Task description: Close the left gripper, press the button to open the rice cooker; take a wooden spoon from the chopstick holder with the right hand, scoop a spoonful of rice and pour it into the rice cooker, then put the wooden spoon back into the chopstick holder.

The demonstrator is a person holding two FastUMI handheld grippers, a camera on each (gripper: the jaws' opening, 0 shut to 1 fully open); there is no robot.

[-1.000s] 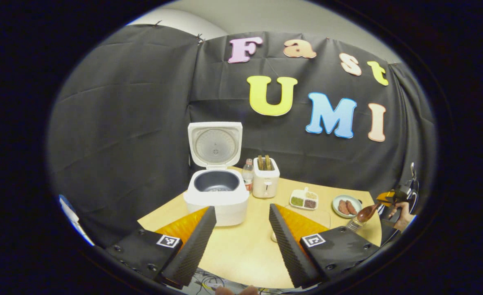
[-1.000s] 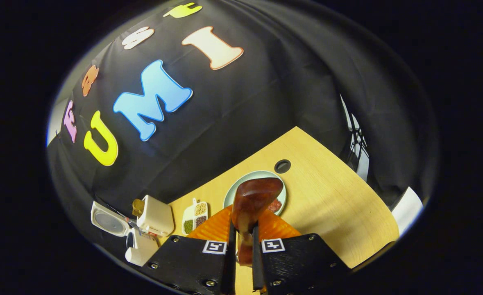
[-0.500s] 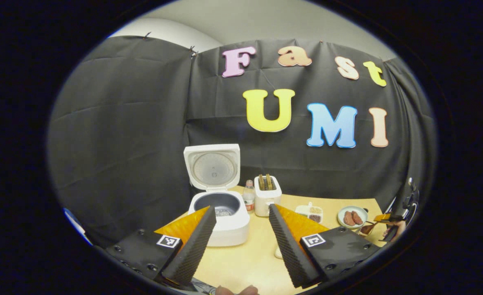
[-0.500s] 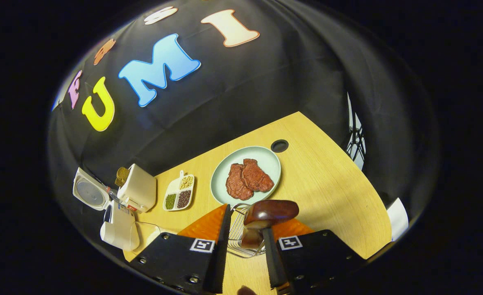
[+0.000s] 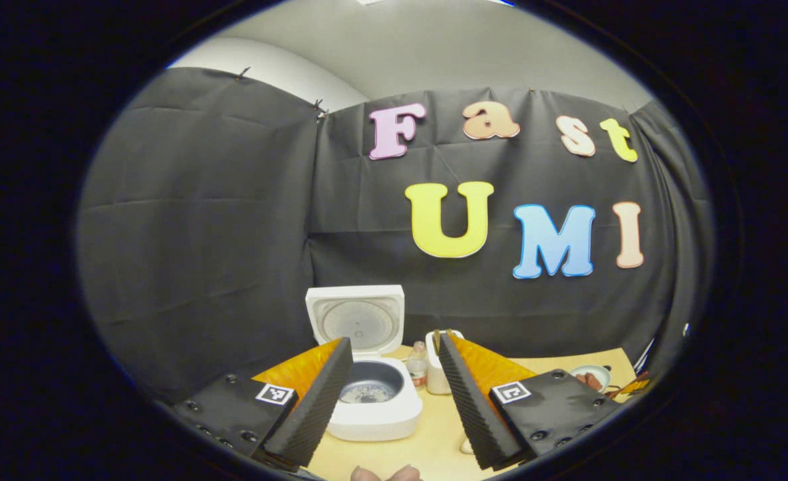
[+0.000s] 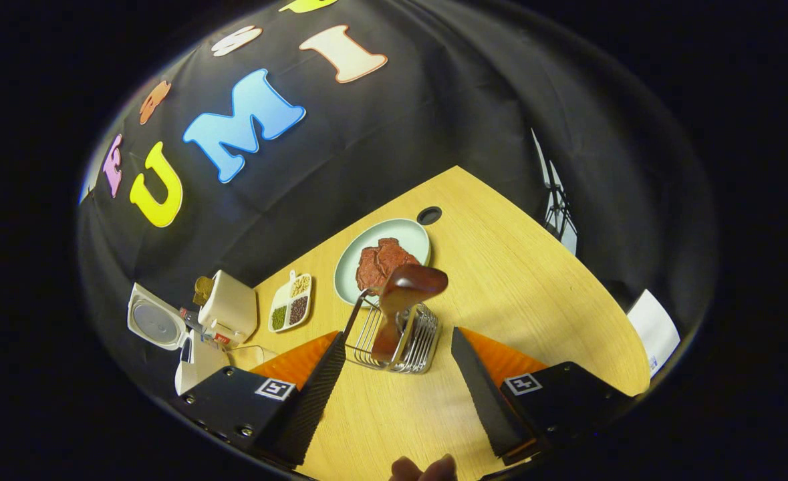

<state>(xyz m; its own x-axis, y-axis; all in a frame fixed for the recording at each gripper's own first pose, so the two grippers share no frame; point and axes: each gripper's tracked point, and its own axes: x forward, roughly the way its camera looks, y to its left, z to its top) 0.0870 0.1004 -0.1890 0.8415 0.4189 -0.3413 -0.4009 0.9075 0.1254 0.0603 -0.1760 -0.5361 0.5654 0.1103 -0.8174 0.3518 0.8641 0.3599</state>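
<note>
This is a staged kitchen set in a recording booth: black cloth walls point(image 5: 200, 220) enclose a wooden table point(image 6: 500, 267), where an open rice cooker point(image 5: 370, 394) stands beside a toaster point(image 6: 233, 310) and a plate of meat point(image 6: 383, 257).

Rice cookers: we count one point(image 5: 373, 394), lid up.
Wooden spoons: one point(image 6: 400, 304), standing in the holder.
Chopstick holders: one wire holder point(image 6: 394, 341).
Plates: one point(image 6: 350, 267), and we count two pieces of meat point(image 6: 383, 259) on it.
Divided dishes: one point(image 6: 290, 310), with four compartments of grains.
Toasters: one point(image 6: 233, 310).
Bottles: one point(image 5: 418, 364).
Worktops: one point(image 6: 527, 280).
Grippers: we see two, the left gripper point(image 5: 394, 394) and the right gripper point(image 6: 394, 394).
</note>
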